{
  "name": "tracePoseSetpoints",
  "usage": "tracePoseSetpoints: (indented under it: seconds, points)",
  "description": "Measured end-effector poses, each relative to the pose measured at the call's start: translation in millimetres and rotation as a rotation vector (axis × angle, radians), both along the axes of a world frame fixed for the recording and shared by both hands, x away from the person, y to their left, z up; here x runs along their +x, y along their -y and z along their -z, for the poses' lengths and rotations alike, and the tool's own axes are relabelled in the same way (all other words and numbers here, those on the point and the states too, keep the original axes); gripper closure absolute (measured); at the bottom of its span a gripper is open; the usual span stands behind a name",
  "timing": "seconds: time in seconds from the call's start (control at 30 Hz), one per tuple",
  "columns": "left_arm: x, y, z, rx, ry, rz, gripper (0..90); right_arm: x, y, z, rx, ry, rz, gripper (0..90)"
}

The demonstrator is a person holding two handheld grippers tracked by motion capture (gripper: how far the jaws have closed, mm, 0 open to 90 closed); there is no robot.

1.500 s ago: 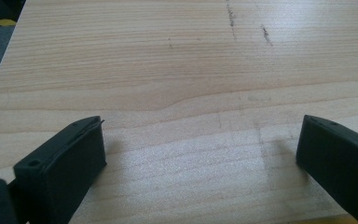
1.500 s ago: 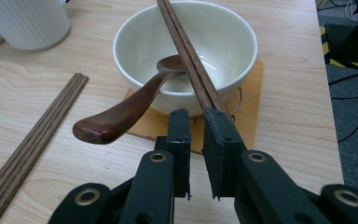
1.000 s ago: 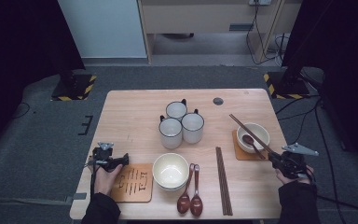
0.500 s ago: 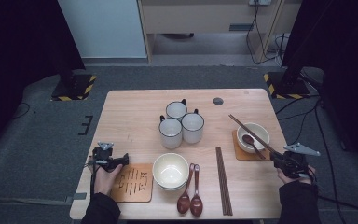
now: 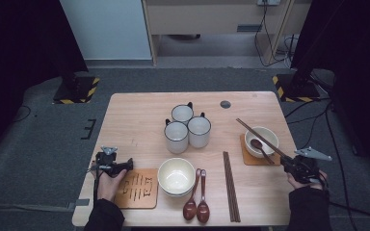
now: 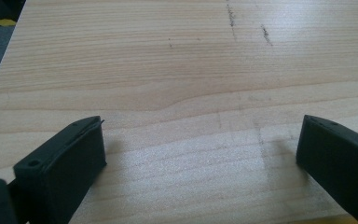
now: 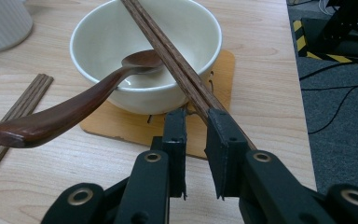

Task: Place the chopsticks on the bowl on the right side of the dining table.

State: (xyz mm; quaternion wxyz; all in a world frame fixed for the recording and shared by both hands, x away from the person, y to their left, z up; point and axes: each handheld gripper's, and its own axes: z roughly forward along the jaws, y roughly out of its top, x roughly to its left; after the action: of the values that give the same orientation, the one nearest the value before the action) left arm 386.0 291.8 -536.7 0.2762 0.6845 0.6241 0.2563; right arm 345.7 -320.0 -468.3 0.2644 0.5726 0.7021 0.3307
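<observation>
Holding chopsticks [image 7: 177,60] in our nearly closed right gripper [image 7: 196,140], we lay them across the bowl [image 7: 144,46] on its coaster [image 7: 223,88]. Our left gripper [image 6: 200,149] gapes empty over pale wooden table [image 5: 139,120]; grey carpet [image 5: 43,144] surrounds.

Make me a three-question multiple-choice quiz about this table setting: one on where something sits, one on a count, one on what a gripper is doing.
1. Where does the spoon by the right gripper rest?
A. in the small bowl on the coaster
B. inside a mug
C. on the floor

2. How many mugs stand mid-table?
A. one
B. three
C. five

3. What is the left gripper doing?
A. squeezing a mug
B. holding a spoon
C. open over bare table

Answers: 1 A, its head lies in that bowl, handle over the rim. 2 B, three white mugs cluster together. 3 C, its jaws stand wide apart with wood between.
</observation>
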Motion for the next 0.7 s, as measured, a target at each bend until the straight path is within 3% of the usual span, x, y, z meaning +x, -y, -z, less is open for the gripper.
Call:
tracePoseSetpoints:
  seconds: [0.37,0.7]
  points:
    - [0.0,0.0,0.0,0.0,0.0,0.0,0.3,0.8,0.2,-0.4,-0.005,0.006,-0.01,76.1]
    - [0.0,0.0,0.0,0.0,0.0,0.0,0.4,6.9,0.2,-10.9,0.023,0.063,-0.03,71.5]
